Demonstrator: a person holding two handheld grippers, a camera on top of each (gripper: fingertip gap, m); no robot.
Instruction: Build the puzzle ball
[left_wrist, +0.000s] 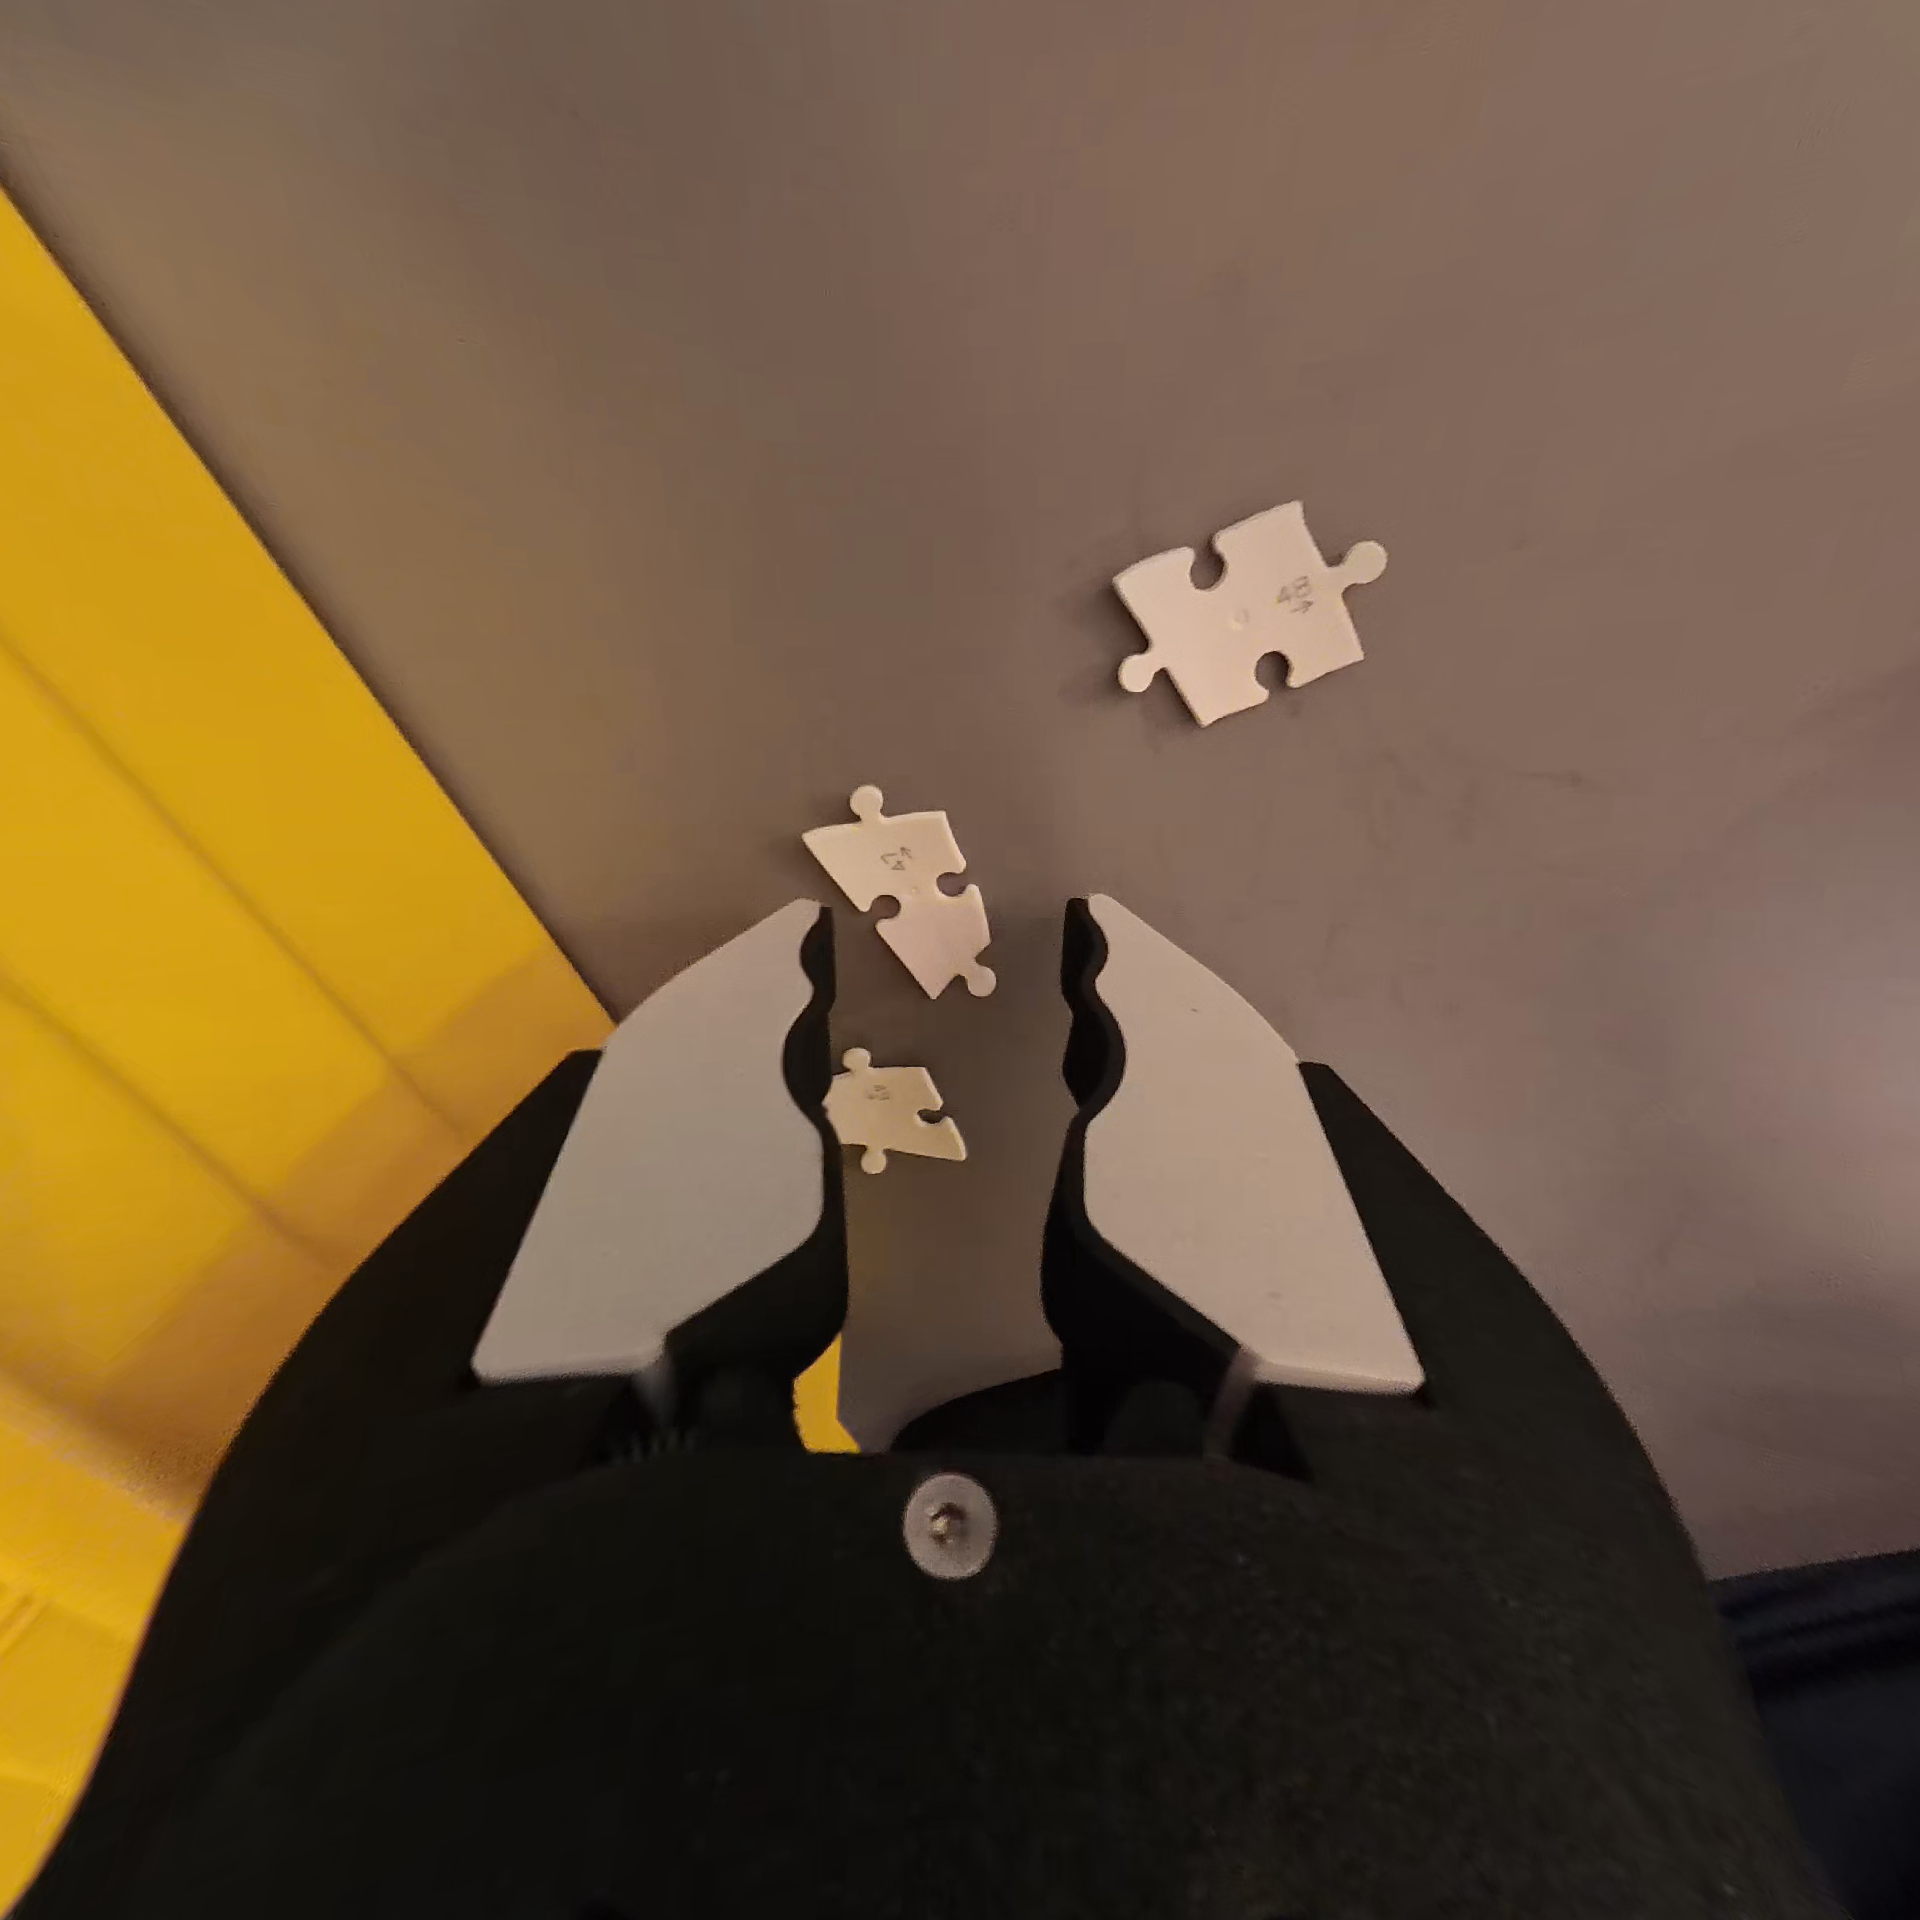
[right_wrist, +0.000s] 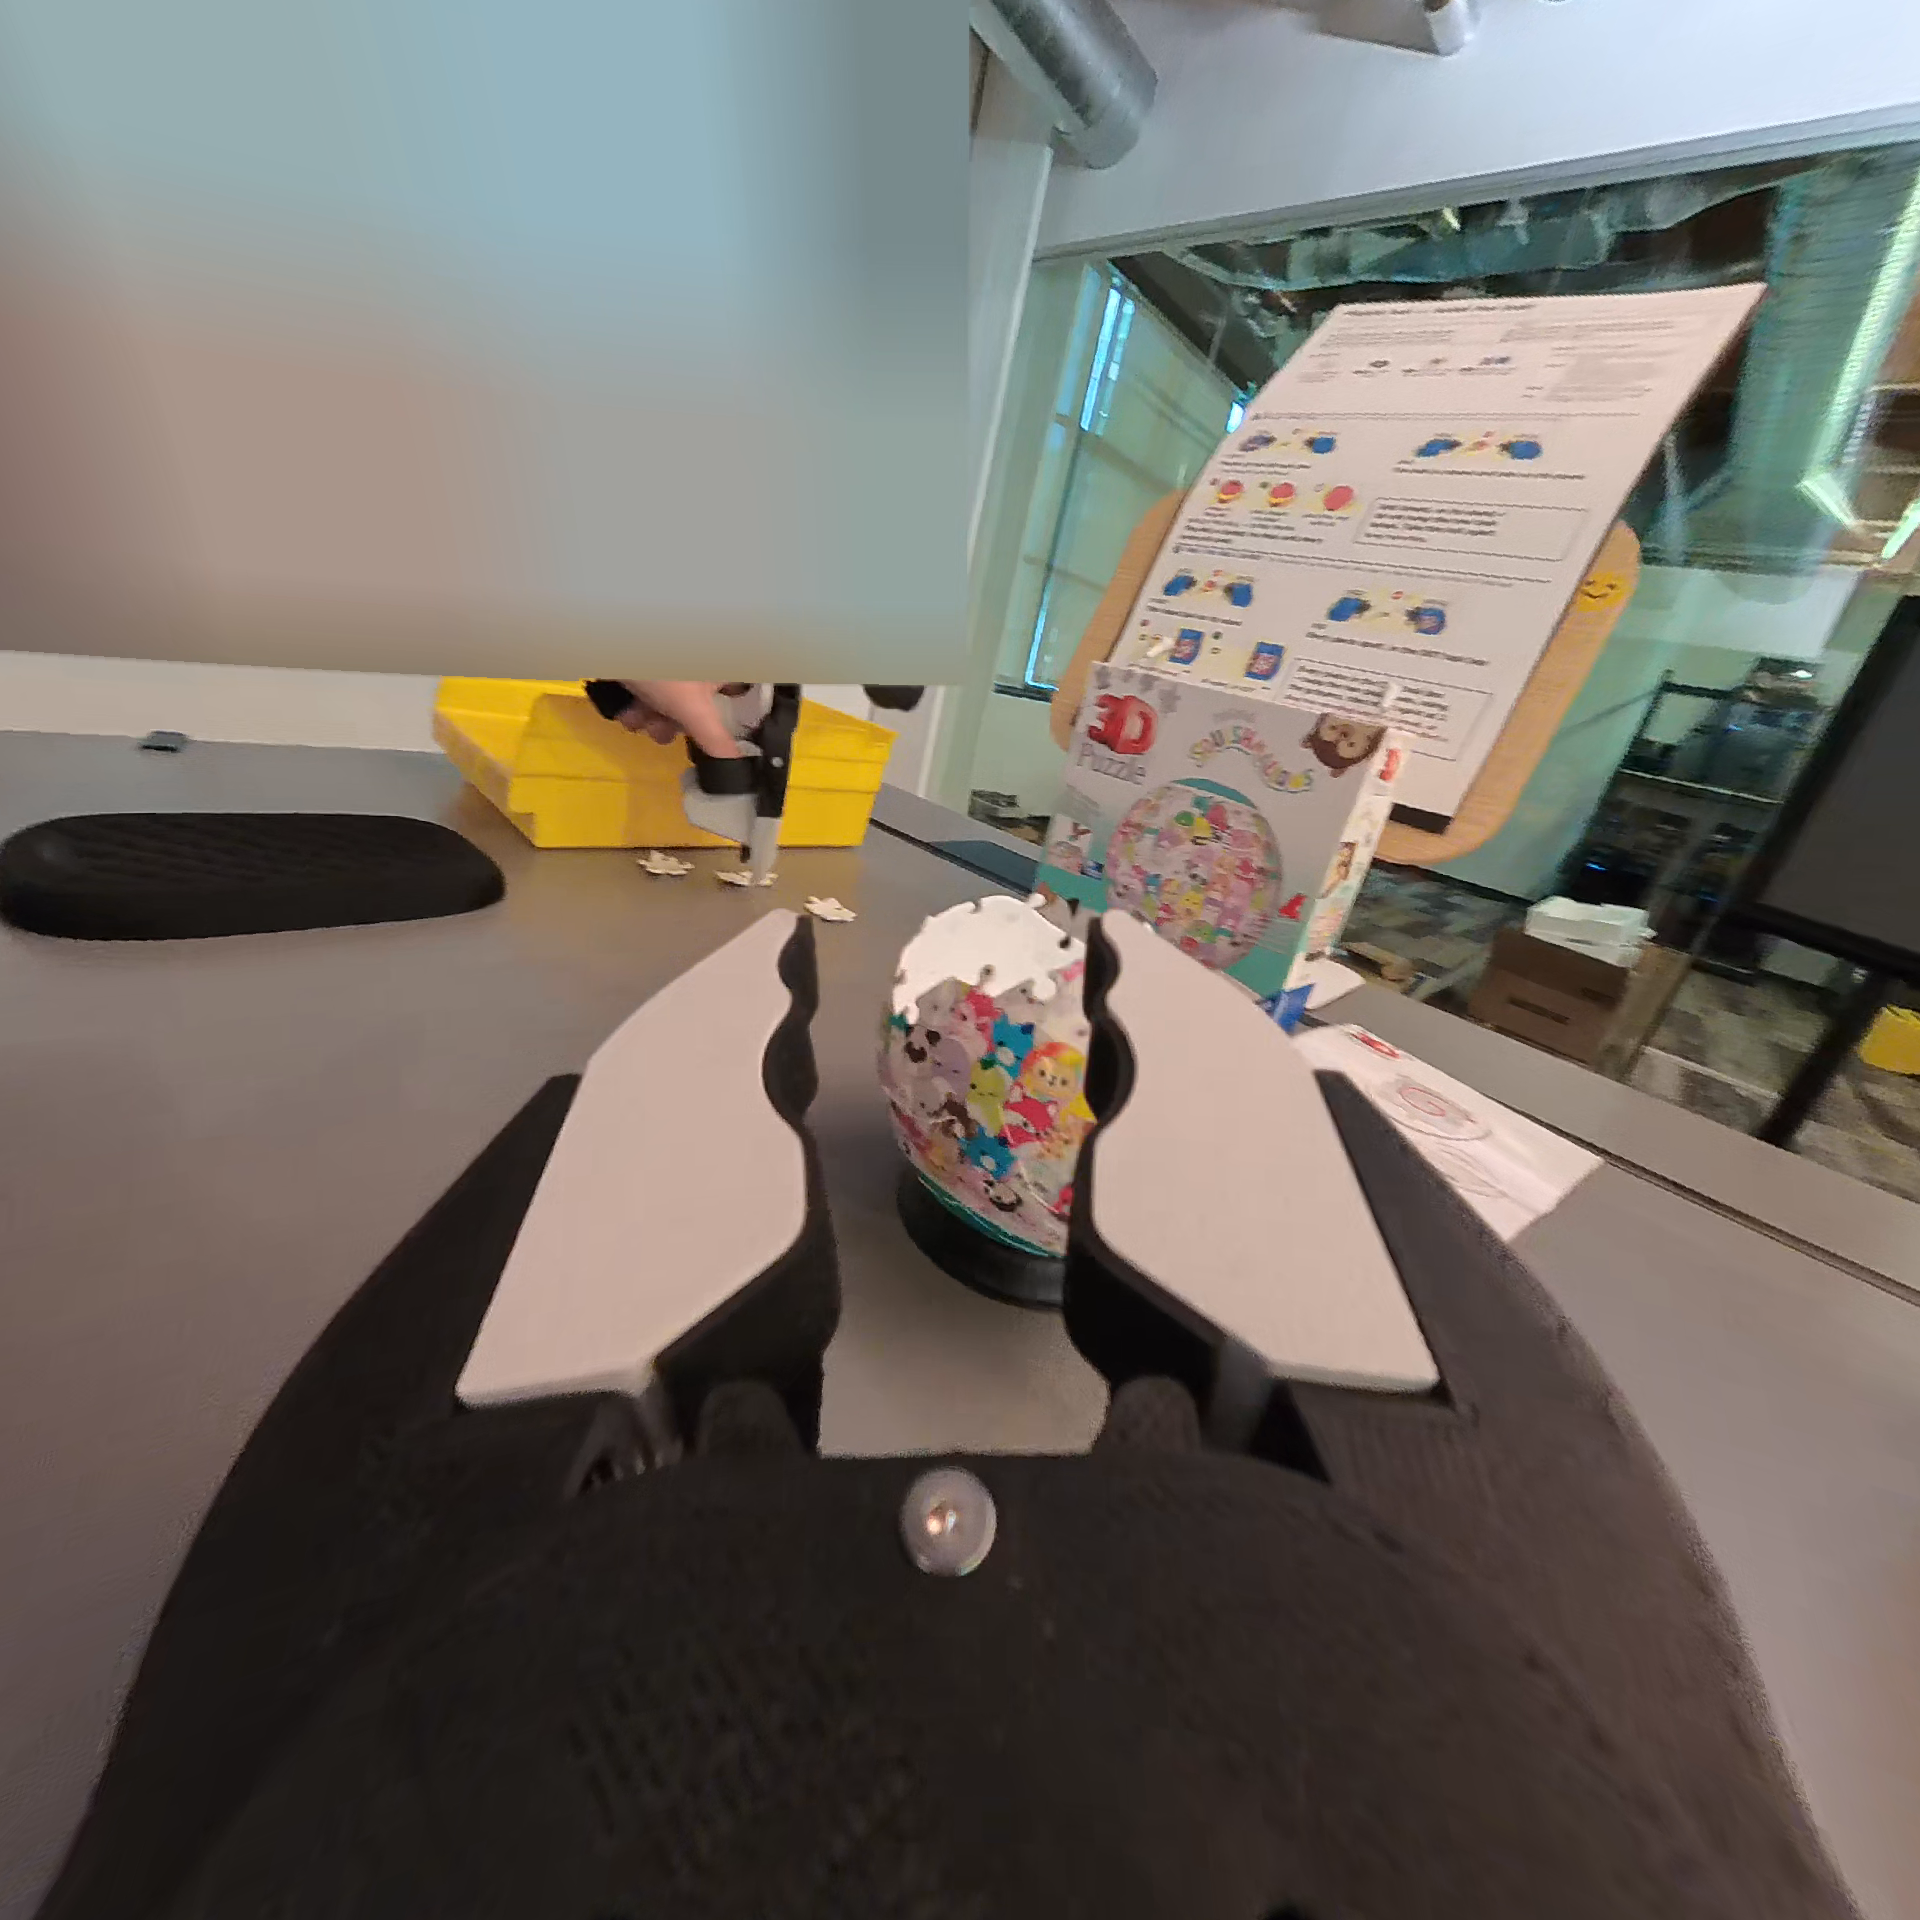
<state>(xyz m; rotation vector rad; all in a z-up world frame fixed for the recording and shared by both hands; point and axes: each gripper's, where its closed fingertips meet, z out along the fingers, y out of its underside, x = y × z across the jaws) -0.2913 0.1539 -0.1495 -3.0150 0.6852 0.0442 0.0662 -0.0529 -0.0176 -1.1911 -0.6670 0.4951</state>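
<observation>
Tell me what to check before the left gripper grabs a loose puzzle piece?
1. Left gripper open: ok, jaws stand apart with nothing held.
2. Piece in line: ok, the joined pair of pieces lies just ahead of the tips, the small piece between the fingers.
3. Pieces flat on the grey table: ok, white backs up.
4. Third piece out of the way: ok, off to the side.
5. Puzzle ball steady on its dark stand: ok, upright.
6. Right gripper free: ok, open, empty.
</observation>
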